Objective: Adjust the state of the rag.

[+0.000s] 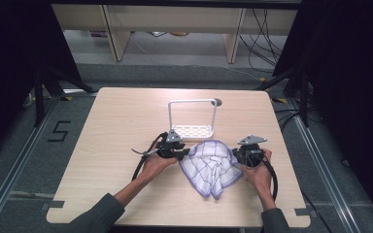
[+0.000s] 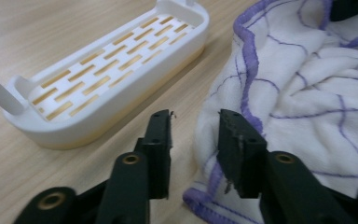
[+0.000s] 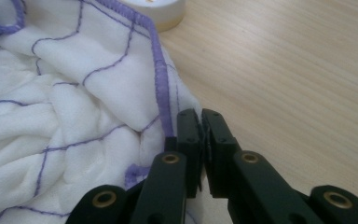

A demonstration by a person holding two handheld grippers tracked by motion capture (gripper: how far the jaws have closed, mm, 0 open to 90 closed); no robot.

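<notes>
A white cloth [image 1: 211,162] with purple grid lines and a purple hem lies bunched on the wooden table [image 1: 121,121]. My left gripper [image 1: 183,153] is at its left edge. In the left gripper view its jaws [image 2: 195,123] stand open with the cloth's hem [image 2: 307,79] in the gap, and the pads do not press on it. My right gripper [image 1: 237,154] is at the cloth's right edge. In the right gripper view the jaws [image 3: 200,119] are shut, with the cloth's edge [image 3: 51,116] pinched between them.
A white slotted rack [image 1: 192,130] with a tall wire-like handle stands just behind the cloth. Its base lies close to my left gripper [image 2: 107,79], and its end shows in the right gripper view [image 3: 154,9]. Bare table lies to the left, right and far side.
</notes>
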